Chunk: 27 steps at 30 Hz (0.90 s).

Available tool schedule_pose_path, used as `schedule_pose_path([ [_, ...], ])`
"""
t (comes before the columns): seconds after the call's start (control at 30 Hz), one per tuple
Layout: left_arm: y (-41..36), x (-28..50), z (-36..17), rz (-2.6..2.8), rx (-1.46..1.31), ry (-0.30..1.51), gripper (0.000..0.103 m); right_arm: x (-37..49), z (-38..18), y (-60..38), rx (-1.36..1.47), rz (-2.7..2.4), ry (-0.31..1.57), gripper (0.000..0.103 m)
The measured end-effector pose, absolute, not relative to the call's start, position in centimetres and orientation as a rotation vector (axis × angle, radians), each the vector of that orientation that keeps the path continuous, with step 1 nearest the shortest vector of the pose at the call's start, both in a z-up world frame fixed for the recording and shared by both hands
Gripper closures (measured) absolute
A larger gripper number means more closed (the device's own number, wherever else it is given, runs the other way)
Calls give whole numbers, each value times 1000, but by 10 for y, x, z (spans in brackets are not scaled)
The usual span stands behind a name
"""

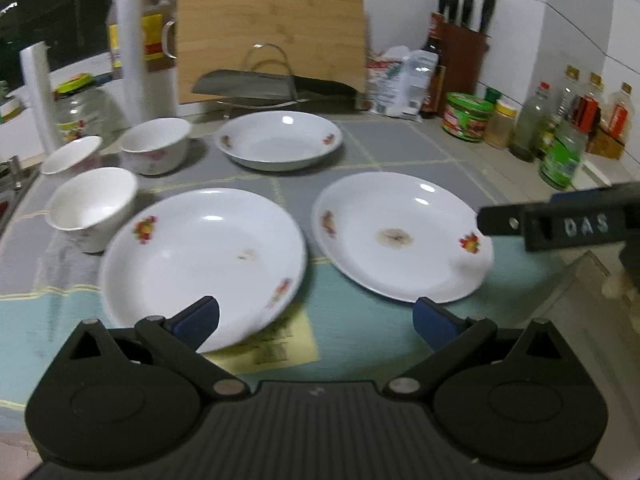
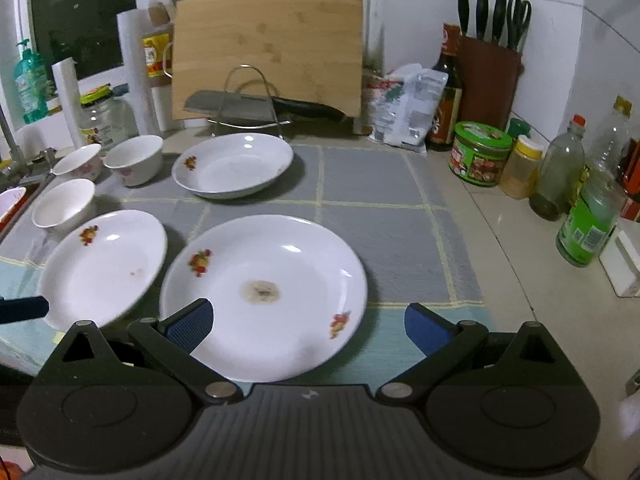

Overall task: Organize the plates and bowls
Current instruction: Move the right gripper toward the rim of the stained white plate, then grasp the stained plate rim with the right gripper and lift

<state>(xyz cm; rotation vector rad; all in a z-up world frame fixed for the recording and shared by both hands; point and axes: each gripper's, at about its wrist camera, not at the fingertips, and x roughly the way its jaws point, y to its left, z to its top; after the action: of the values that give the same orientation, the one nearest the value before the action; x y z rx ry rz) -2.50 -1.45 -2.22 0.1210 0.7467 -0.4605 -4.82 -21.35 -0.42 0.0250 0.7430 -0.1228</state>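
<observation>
Three white flowered plates lie on the mat: a near-left plate point(image 1: 204, 264) point(image 2: 100, 268), a near-right plate point(image 1: 400, 236) point(image 2: 264, 296) with a brown stain, and a far plate point(image 1: 280, 140) point(image 2: 234, 166). Three white bowls point(image 1: 94, 208) point(image 1: 156, 144) point(image 1: 72, 154) stand at the left, also in the right wrist view point(image 2: 64, 204) point(image 2: 134, 158) point(image 2: 78, 160). My left gripper point(image 1: 316, 320) is open, its left finger over the near-left plate's rim. My right gripper point(image 2: 308, 324) is open above the stained plate's near edge; its body point(image 1: 560, 224) shows at the right of the left wrist view.
A wooden cutting board point(image 2: 268, 52) and a cleaver on a wire rack point(image 2: 248, 108) stand at the back. Jars and bottles point(image 2: 480, 152) point(image 2: 588, 224) and a knife block point(image 2: 488, 76) line the right wall. Paper rolls point(image 2: 136, 72) and a glass jar point(image 2: 104, 116) sit back left by the sink point(image 2: 12, 200).
</observation>
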Motion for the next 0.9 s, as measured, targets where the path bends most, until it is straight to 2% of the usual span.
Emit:
schedule_pose_path([
  [0.57, -92, -12, -83, -461, 173, 825, 1, 1, -44, -288, 34, -30, 845, 0],
  [0.9, -106, -3, -87, -467, 197, 775, 0, 46, -66, -294, 5, 135, 906, 0],
])
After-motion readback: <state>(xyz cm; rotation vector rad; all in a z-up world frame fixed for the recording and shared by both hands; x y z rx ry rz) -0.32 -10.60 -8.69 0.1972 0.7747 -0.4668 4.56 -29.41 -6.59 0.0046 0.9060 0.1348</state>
